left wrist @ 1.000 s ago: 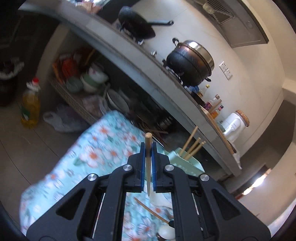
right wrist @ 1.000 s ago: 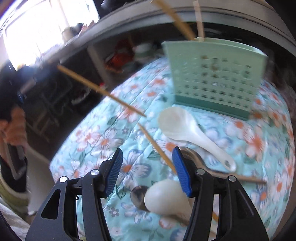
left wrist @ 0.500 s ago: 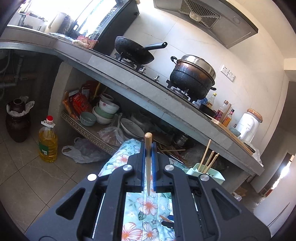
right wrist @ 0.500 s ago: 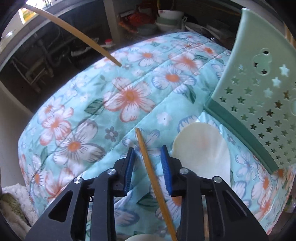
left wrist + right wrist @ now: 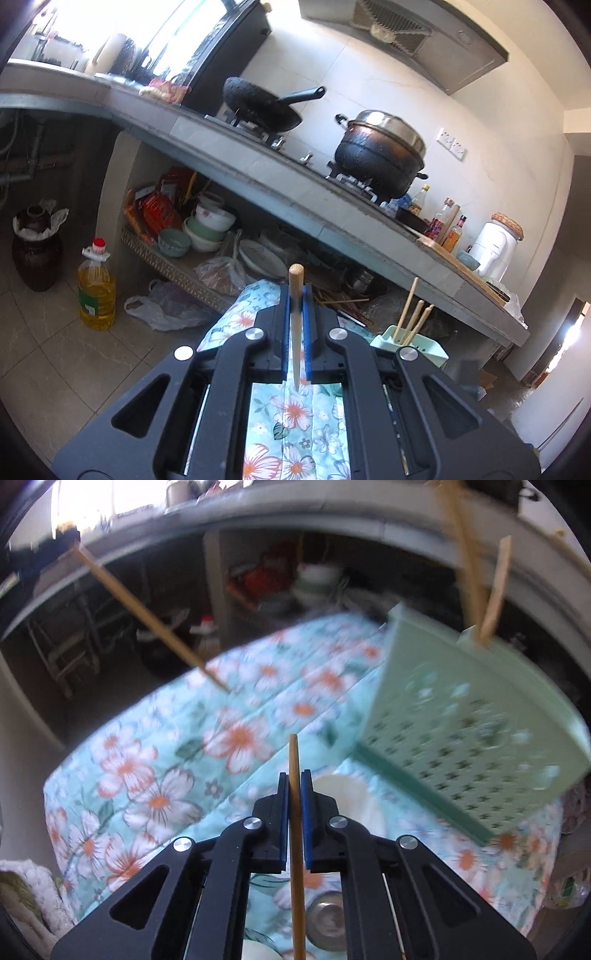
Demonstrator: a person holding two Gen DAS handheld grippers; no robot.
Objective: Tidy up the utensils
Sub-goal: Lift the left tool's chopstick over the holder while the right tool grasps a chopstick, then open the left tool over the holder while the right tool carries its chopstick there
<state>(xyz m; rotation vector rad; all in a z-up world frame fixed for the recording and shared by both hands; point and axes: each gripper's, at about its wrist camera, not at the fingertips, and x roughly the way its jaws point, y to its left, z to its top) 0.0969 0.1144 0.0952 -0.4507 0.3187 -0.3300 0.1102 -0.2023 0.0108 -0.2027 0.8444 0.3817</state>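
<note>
My left gripper (image 5: 295,291) is shut on a wooden chopstick (image 5: 296,280) that stands upright between its blue pads, above the floral cloth (image 5: 295,417). A mint-green perforated utensil holder (image 5: 408,349) with several chopsticks (image 5: 410,310) in it stands to its right. My right gripper (image 5: 294,779) has its jaws closing on a second chopstick (image 5: 294,760); the pads press on it. In the right wrist view the holder (image 5: 476,731) is close on the right. The left-held chopstick (image 5: 147,616) crosses the upper left. A white spoon (image 5: 351,794) and a metal spoon (image 5: 327,919) lie on the cloth.
A grey kitchen counter (image 5: 258,177) carries a black pan (image 5: 262,107) and a lidded pot (image 5: 380,155). Bowls (image 5: 210,225) crowd the shelf under it. An oil bottle (image 5: 96,288), a dark jar (image 5: 35,251) and a plastic bag (image 5: 162,306) stand on the tiled floor.
My right gripper closed from wide open onto the chopstick that lay on the cloth and swung toward the green holder. My left gripper tilted up with its chopstick.
</note>
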